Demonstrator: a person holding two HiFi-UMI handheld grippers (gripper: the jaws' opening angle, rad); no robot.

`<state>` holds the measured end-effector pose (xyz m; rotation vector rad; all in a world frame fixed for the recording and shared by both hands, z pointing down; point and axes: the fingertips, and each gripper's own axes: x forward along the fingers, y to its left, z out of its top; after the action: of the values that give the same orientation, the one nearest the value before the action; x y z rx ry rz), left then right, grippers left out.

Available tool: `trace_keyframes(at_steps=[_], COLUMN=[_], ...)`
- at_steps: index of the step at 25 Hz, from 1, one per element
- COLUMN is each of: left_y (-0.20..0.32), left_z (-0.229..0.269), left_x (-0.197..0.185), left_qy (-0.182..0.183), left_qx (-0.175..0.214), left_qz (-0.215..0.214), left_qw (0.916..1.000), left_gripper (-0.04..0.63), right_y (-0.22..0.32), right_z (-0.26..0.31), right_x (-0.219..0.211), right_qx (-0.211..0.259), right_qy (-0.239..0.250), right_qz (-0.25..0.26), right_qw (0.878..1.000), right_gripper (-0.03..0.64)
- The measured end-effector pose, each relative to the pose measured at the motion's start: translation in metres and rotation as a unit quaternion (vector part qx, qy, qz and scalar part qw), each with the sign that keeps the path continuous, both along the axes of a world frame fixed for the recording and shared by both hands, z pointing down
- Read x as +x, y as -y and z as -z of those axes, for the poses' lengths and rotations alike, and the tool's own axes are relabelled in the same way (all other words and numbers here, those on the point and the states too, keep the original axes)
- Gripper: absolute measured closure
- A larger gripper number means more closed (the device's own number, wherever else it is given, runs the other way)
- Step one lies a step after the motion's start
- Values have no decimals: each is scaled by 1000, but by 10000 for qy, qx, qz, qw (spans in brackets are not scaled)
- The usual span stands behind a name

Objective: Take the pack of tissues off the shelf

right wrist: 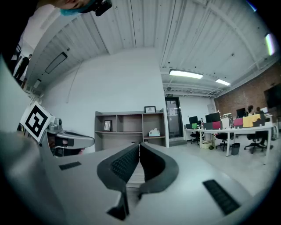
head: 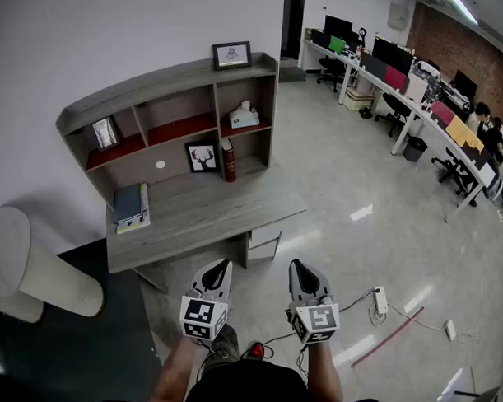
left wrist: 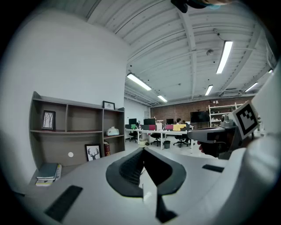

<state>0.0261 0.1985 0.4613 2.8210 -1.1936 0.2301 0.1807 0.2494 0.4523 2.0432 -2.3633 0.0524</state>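
The pack of tissues (head: 244,117) is a pale box on the red-lined upper shelf in the right compartment of the grey shelf unit (head: 169,74). It also shows small and far off in the left gripper view (left wrist: 113,131) and the right gripper view (right wrist: 154,132). Both grippers hover side by side over the floor, well short of the desk and pointing toward it. My left gripper (head: 221,264) is shut with nothing between its jaws, its tips meeting (left wrist: 143,150). My right gripper (head: 299,265) is likewise shut and holds nothing (right wrist: 139,145).
The desk (head: 203,212) carries a stack of books (head: 129,207), a deer picture (head: 203,157) and a red book (head: 229,161). Framed pictures stand on the shelf top (head: 232,54) and left shelf (head: 105,133). A white seat (head: 31,271) sits left; a power strip (head: 381,301) with cables lies right.
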Motion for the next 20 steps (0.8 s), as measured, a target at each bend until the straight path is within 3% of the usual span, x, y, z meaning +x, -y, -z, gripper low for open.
trace_keyframes(at_steps=[10, 20], left_y=[7, 44], left_z=[0, -4], left_x=[-5, 1], left_qy=[-14, -38], left_qx=[-12, -80], left_qz=[28, -24], left_qw=[10000, 10000], left_gripper=[589, 589], right_y=[6, 42], right_z=[7, -1], right_x=[-3, 0], right_qx=[88, -143], right_qy=[-80, 68], right_qz=[-1, -35], right_qw=[9999, 9999], right_gripper=[586, 586])
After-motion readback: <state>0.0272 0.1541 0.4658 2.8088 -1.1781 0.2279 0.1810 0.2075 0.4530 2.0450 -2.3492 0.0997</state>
